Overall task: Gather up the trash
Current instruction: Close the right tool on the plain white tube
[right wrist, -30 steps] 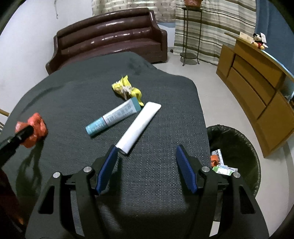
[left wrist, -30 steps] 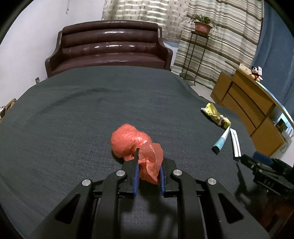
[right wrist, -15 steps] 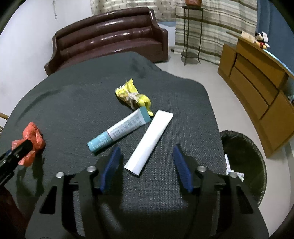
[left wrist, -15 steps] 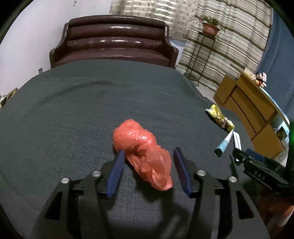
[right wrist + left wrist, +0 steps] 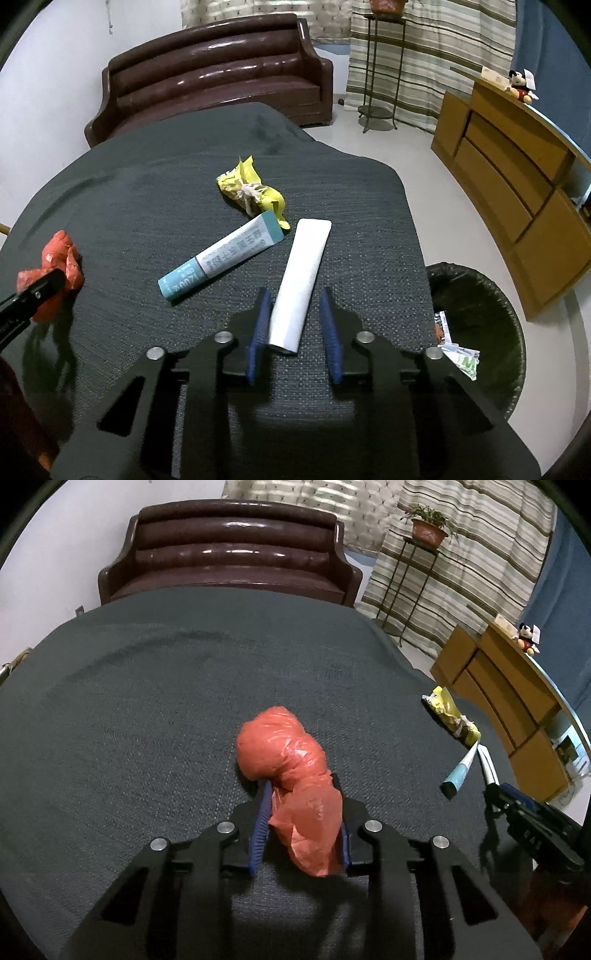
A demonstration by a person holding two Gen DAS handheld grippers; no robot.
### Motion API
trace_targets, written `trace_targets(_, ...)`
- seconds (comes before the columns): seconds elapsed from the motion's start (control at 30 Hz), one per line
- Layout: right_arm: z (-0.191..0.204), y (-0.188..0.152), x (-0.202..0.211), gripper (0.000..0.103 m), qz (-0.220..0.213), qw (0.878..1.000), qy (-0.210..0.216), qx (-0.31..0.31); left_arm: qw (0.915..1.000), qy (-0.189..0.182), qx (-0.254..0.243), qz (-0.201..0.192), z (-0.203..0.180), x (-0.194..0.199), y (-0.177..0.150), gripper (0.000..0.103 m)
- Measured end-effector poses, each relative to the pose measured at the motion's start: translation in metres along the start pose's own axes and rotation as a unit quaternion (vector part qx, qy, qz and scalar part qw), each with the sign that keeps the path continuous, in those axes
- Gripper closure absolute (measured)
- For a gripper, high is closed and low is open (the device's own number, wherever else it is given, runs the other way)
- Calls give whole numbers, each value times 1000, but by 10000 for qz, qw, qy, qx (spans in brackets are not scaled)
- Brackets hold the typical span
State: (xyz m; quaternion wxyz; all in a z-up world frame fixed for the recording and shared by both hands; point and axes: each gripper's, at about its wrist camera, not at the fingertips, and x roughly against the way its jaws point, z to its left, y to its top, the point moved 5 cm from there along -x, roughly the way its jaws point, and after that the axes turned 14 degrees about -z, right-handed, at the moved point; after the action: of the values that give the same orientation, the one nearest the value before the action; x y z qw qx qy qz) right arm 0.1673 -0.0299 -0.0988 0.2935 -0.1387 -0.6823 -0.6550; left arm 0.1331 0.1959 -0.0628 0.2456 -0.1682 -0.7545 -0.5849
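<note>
A crumpled red plastic bag lies on the dark grey cloth-covered table. My left gripper is shut on the bag's near end; the bag also shows in the right wrist view. My right gripper straddles the near end of a white tube, jaws narrowed around it with a small gap on the right side. A teal and white tube and a yellow wrapper lie just beyond it.
A black-lined trash bin with some scraps inside stands on the floor off the table's right edge. A brown leather sofa is behind the table, a wooden cabinet at the right, a plant stand by the curtains.
My left gripper opened around the red bag, then closed on it again. My right gripper moved forward over the white tube's end and its jaws narrowed around it.
</note>
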Motion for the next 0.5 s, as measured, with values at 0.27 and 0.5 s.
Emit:
trace_targets(0.27, -3, 0, 0, 86, -35, 10000, 63, -55, 9999, -16, -95, -45, 3, 2, -3, 75)
trace_targets(0.5, -6, -2, 5, 87, -96, 9998, 108, -109, 9999, -36, -120, -59, 0, 8, -5, 75)
